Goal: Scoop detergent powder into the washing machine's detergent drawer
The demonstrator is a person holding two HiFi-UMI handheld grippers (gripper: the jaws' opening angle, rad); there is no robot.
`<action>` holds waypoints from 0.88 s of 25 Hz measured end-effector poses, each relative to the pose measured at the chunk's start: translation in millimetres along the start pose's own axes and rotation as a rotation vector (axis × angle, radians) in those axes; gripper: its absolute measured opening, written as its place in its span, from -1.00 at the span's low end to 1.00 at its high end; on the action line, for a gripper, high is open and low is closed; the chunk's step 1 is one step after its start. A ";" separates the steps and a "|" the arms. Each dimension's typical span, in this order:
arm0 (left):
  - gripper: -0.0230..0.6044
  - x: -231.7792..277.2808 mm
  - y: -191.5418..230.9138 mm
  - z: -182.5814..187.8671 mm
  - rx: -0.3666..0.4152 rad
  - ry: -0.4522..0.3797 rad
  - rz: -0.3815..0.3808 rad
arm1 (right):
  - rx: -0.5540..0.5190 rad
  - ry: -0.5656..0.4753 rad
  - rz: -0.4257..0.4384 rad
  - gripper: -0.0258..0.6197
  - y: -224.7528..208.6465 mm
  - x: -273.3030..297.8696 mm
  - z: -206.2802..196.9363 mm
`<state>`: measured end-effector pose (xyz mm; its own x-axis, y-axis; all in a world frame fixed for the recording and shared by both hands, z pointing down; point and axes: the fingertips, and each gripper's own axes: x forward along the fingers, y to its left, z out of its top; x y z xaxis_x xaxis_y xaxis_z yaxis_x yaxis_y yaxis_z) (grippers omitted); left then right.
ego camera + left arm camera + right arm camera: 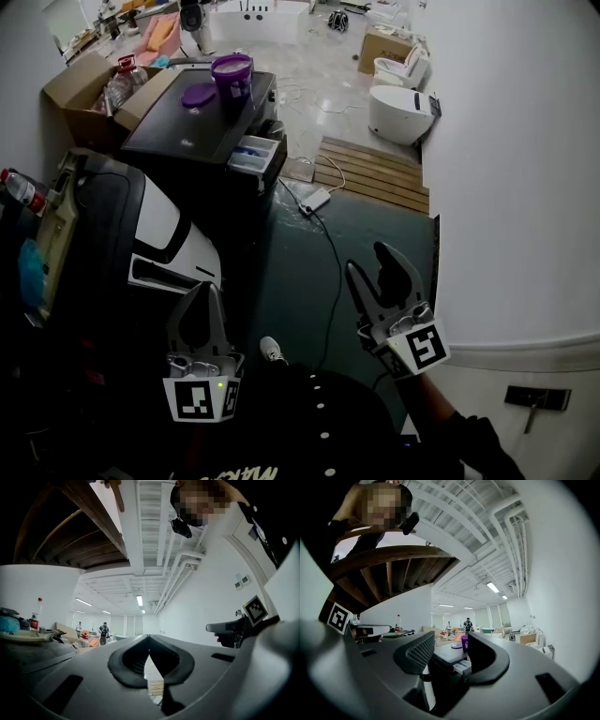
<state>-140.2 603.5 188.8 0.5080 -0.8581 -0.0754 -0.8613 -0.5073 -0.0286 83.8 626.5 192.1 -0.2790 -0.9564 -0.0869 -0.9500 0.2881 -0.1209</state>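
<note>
The dark washing machine (187, 131) stands far ahead at the upper left of the head view, with its white detergent drawer (255, 153) pulled out at the front. On its top sit a purple detergent tub (232, 80) and, beside it, the tub's purple lid (198, 95). My left gripper (203, 292) hangs low at the left, jaws shut on nothing, well short of the machine. My right gripper (368, 264) is open and empty over the green floor. The right gripper view looks between its fingers at the machine (445, 652), the drawer (462, 667) and the tub (464, 642).
A black-and-white appliance (159, 234) stands left of my left gripper. A cable and power strip (314, 200) lie on the floor ahead. A wooden pallet (370, 171), white toilets (398, 112) and cardboard boxes (80, 84) lie further off. A white wall (525, 187) runs along the right.
</note>
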 end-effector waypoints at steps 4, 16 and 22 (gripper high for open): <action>-0.88 12.0 25.8 0.6 0.003 -0.003 -0.016 | -0.002 -0.039 -0.029 -0.31 4.8 21.6 7.1; -0.88 49.5 80.1 -21.4 0.001 0.028 -0.039 | -0.039 0.003 -0.100 -0.38 -5.9 74.8 -15.6; -0.88 89.4 98.7 -33.7 0.000 0.045 0.006 | -0.028 -0.003 -0.066 -0.41 -33.5 122.3 -25.6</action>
<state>-179.3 474.0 212.8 0.5029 -0.8638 -0.0309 -0.8643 -0.5022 -0.0281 77.9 498.6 210.8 -0.2154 -0.9731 -0.0823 -0.9698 0.2231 -0.0991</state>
